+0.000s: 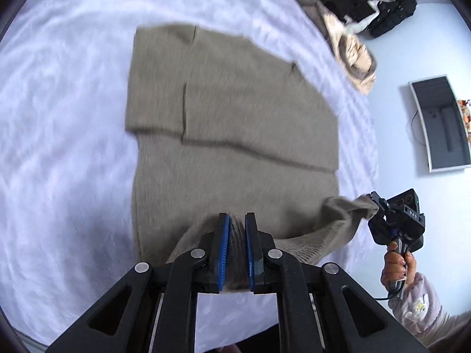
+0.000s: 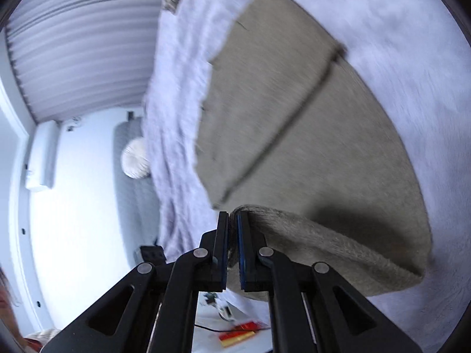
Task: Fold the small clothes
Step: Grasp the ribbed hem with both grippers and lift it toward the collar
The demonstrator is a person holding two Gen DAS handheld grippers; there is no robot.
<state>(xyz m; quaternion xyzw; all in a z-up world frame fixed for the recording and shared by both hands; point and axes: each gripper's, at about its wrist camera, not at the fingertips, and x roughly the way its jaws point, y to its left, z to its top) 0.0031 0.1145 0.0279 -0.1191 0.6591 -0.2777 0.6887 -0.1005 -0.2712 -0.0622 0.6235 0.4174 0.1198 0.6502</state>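
A taupe knit sweater [image 1: 229, 111] lies spread on a pale lilac fleece blanket [image 1: 64, 123], its sleeves folded across the body. My left gripper [image 1: 237, 220] is shut on a bunch of the near hem, lifted off the blanket. In the left wrist view the right gripper [image 1: 375, 209] shows at the lower right, clamped on the hem's other corner, with a hand on its handle. In the right wrist view my right gripper [image 2: 232, 216] is shut on that hem edge, and the sweater [image 2: 294, 123] stretches away behind it.
A beige garment [image 1: 350, 50] and a black garment [image 1: 379, 8] lie at the blanket's far edge. A grey bin [image 1: 441, 123] stands on the floor beyond. A round white cushion [image 2: 135, 158] sits beside the bed, and red and yellow items [image 2: 238, 334] lie below.
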